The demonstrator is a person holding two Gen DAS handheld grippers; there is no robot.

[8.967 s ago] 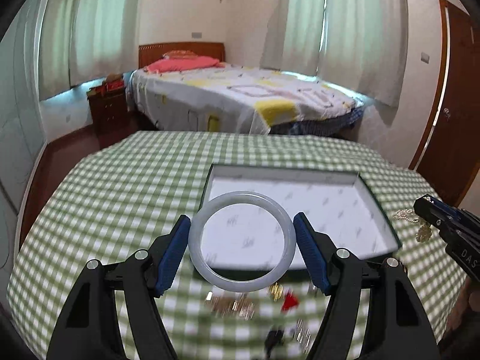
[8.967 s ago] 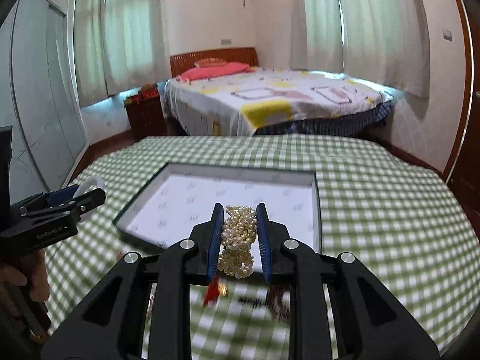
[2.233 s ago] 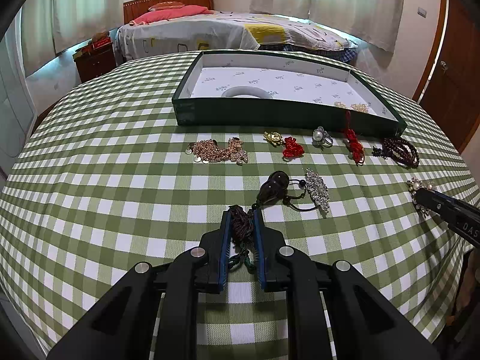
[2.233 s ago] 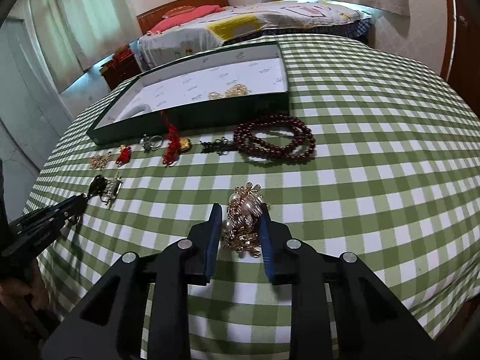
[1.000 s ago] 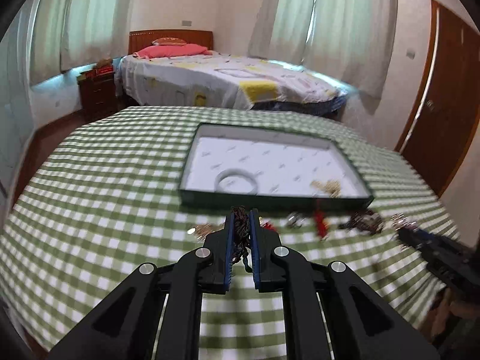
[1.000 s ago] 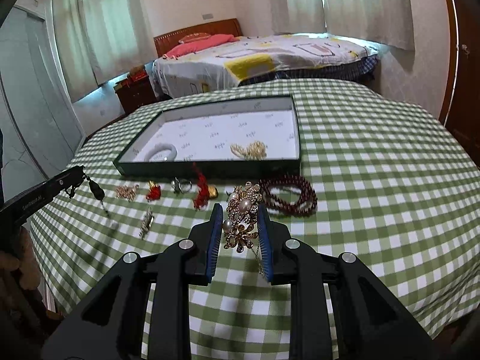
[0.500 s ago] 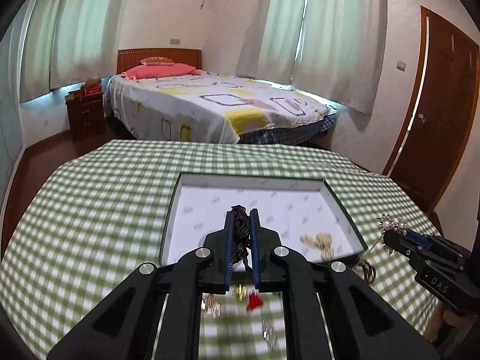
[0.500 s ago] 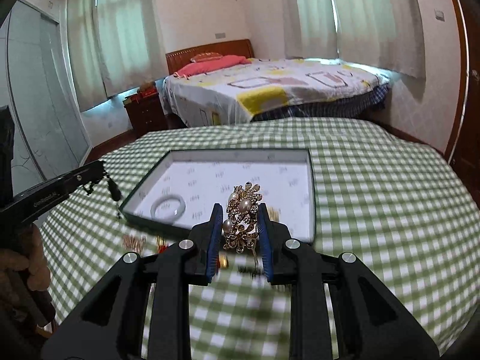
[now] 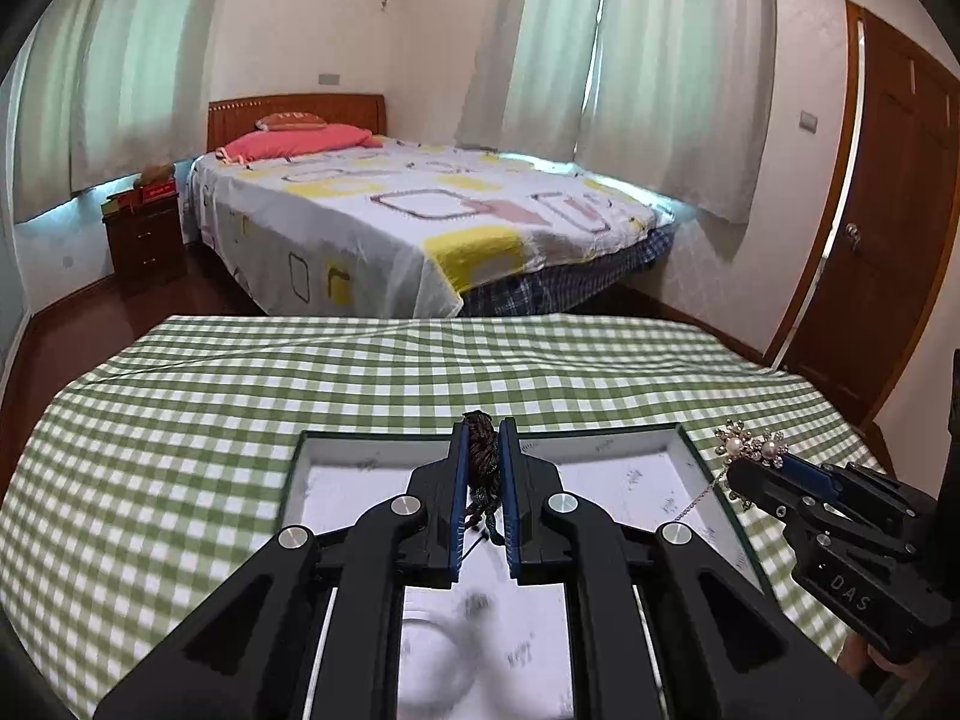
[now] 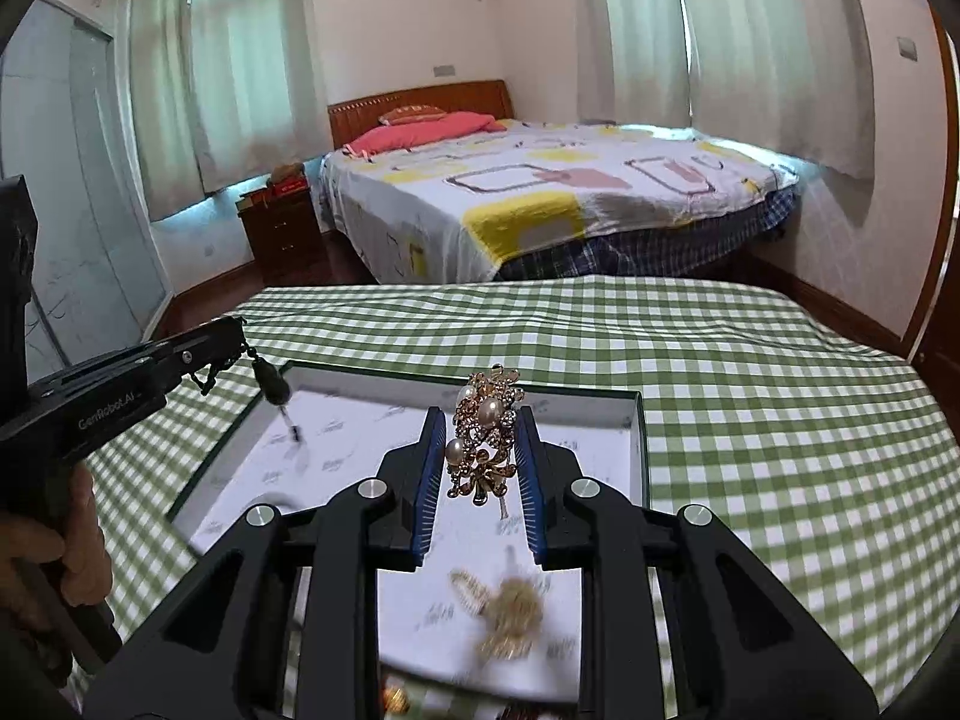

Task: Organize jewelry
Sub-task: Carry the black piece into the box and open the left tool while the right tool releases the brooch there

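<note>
My left gripper [image 9: 481,432] is shut on a dark braided cord necklace [image 9: 482,462] and holds it above the white-lined green tray [image 9: 690,450]. Its dark pendant [image 10: 270,385] hangs over the tray's left side in the right wrist view, below the left gripper [image 10: 237,330]. My right gripper [image 10: 480,420] is shut on a gold brooch with pearls [image 10: 485,438] above the tray [image 10: 639,420]. The right gripper [image 9: 741,468] and the brooch [image 9: 750,443] also show in the left wrist view at the tray's right edge. A white bangle [image 9: 444,666] and a gold chain [image 10: 504,612] lie blurred in the tray.
The tray sits on a round table with a green checked cloth [image 9: 180,432]. A bed [image 9: 408,222] stands behind the table, a nightstand [image 9: 144,234] to its left, and a brown door [image 9: 888,240] at the right. A few small pieces [image 10: 396,702] lie before the tray.
Both grippers have moved forward and lower over the tray with their pieces still held. The tray now fills the lower part of both views.
</note>
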